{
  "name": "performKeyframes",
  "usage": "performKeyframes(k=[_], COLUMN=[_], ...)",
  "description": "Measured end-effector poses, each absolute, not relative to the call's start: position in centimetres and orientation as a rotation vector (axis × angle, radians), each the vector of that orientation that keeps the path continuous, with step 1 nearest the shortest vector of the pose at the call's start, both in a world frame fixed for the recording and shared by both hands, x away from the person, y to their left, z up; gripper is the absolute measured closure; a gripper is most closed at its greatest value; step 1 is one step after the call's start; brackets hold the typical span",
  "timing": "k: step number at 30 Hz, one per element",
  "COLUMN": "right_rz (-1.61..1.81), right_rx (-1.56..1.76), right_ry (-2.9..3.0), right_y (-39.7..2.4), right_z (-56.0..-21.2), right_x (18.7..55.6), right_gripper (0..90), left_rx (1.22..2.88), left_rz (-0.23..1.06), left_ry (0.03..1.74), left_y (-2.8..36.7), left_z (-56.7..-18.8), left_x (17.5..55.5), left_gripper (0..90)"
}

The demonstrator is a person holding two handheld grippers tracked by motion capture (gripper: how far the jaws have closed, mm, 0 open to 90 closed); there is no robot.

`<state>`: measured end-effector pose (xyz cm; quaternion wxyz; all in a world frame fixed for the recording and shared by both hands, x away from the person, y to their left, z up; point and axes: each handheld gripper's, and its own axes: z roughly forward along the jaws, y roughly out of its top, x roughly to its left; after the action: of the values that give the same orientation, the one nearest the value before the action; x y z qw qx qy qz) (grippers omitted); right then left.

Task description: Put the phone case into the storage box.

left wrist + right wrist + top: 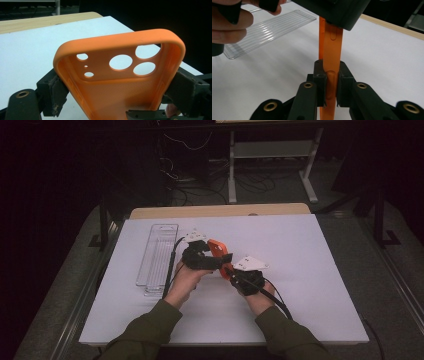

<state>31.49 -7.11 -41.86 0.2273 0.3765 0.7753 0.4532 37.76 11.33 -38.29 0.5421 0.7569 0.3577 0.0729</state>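
The orange phone case [218, 251] is held up off the white table [310, 270] between the two grippers, near the middle of the board. The left gripper [212, 255] clamps it across its width: in the left gripper view its two black pads press on the case's [120, 82] opposite long sides, with the open inner face and the camera cut-outs turned towards the camera. The right gripper [231, 270] pinches one thin edge of the case; in the right gripper view the jaws stand pressed against both faces of the orange wall [331, 75], which rises straight up between them.

There is one case, and its far end has three large round holes and three small ones. There are two grippers, each in one hand. One clear ribbed tray [157, 257] lies flat on the table to the left of the hands, with what may be a second clear piece under its near end; I cannot tell for sure.

In the high view the hands and grippers cover most of the case, so just an orange corner shows. In the left gripper view its near end is cut off at the bottom edge. In the right gripper view the left gripper's dark body [337, 12] hides the top of the case, and the room beyond the table is too dark to make out.
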Motion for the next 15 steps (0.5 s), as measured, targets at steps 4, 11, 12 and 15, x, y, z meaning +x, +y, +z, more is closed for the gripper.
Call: performKeyframes(k=[4,11,12,15], right_rz=[1.253,1.280,1.272,1.276], right_rx=[1.031,1.033,1.028,1.029], right_ry=[2.144,2.169,2.176,2.186], right_y=[-7.16,-7.58,-7.65,-7.74], right_z=[-41.84,-41.67,-41.67,-41.62], right_x=[31.58,31.90,31.95,31.98], right_gripper=[73.7,54.2,51.2,41.0], left_rx=[1.805,1.811,1.809,1.808], left_rz=[0.199,0.197,0.198,0.202], left_ry=[0.847,0.857,0.856,0.852], left_y=[11.40,11.64,11.63,11.69], left_z=[-38.24,-38.21,-38.21,-38.22], left_x=[37.76,37.90,37.91,37.97], left_gripper=[14.3,14.5,14.6,14.6])
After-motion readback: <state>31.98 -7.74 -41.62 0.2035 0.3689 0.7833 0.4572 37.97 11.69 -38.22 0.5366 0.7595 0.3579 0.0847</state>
